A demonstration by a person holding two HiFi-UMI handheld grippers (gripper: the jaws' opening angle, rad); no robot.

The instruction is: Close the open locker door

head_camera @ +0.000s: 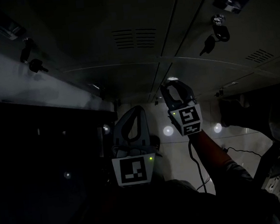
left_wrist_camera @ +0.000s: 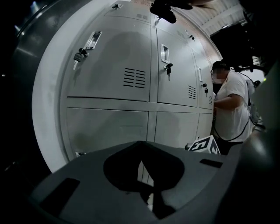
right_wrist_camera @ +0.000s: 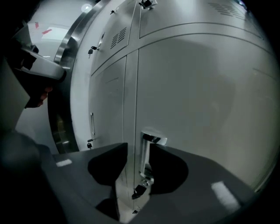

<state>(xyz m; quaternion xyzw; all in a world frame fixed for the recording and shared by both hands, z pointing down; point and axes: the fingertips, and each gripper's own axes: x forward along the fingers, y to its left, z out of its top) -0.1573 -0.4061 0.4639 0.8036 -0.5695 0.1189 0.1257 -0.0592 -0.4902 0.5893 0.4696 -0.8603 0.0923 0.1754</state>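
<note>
Grey steel lockers [left_wrist_camera: 131, 65] filled the space beyond both pairs of fingers. On the left, the left gripper [left_wrist_camera: 140, 145] had its fingers pressed together tip to tip with nothing between them. It hung short of the lockers, touching none of them, and took no part in the work. Off to the right of those fingers stood a person [left_wrist_camera: 232, 105] in a white shirt, well apart.

Further right, the right gripper [right_wrist_camera: 139, 151] had its fingers standing apart and gripped nothing. Straight ahead, in the gap between them, sat the bright metal handle [right_wrist_camera: 151, 141] of the locker door [right_wrist_camera: 197, 87], with a key [right_wrist_camera: 139, 190] hanging just below it. The pads did not press on the handle. Beside the handle, close to the left-hand finger, ran the seam with the next door, and the locker door looked flush with it, or very nearly so. Whether the latch had caught could not be told.

By my reading, the closing step was at or near its end. If any gap was left, the next move called for a firm push with the fingertips beside the handle. Otherwise the right gripper needed drawing straight back, clear of handle and key, without snagging either.
</note>
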